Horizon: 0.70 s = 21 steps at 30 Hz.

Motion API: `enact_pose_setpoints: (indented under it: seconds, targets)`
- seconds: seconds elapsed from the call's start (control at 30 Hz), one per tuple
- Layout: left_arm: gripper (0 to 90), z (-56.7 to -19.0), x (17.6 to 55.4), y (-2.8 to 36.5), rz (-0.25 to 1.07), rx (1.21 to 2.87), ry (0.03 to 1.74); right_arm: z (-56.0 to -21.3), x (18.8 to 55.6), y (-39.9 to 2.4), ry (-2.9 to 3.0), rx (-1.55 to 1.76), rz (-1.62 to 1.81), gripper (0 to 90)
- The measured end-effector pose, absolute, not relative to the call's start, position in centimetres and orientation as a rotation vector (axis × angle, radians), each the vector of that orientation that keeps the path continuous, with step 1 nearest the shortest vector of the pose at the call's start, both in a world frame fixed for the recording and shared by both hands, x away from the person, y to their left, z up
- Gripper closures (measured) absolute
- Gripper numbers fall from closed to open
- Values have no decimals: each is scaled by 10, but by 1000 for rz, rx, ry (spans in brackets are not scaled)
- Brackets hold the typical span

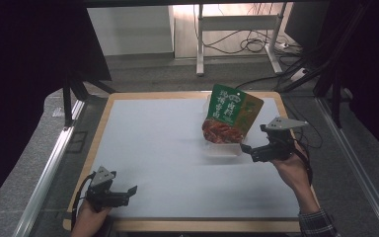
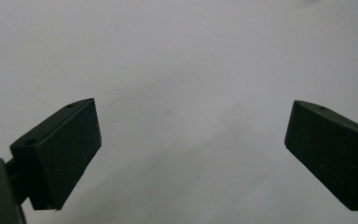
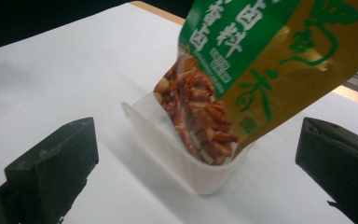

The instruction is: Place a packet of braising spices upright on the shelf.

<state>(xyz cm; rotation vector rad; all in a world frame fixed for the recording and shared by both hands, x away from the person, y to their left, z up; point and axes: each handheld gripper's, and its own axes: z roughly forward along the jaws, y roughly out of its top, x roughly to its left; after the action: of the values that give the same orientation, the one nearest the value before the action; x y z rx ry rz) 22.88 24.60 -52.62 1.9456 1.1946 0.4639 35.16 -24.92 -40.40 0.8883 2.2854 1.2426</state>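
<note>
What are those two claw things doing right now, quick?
Left gripper: jaws open, holding nothing, over the white table.
Right gripper: jaws open, empty, beside the snack packet standing in a white container.

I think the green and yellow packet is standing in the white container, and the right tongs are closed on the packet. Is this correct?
Not quite. The packet does stand in the white container, but the right tongs are open, their jaws wide apart and touching nothing. The right gripper view shows this: the packet and container sit beyond the jaws, free of them.
</note>
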Motion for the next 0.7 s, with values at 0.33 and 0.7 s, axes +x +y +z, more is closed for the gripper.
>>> enact_pose_setpoints:
  seconds: [0.33, 0.7]
  targets:
    - [36, -526, 229, 246, 468, 1952, 1191, -412, 333, -242, 2320, 866, 1276, 0]
    - [36, -526, 229, 245, 466, 1953, 1192, -433, 318, -231, 2354, 823, 1291, 0]
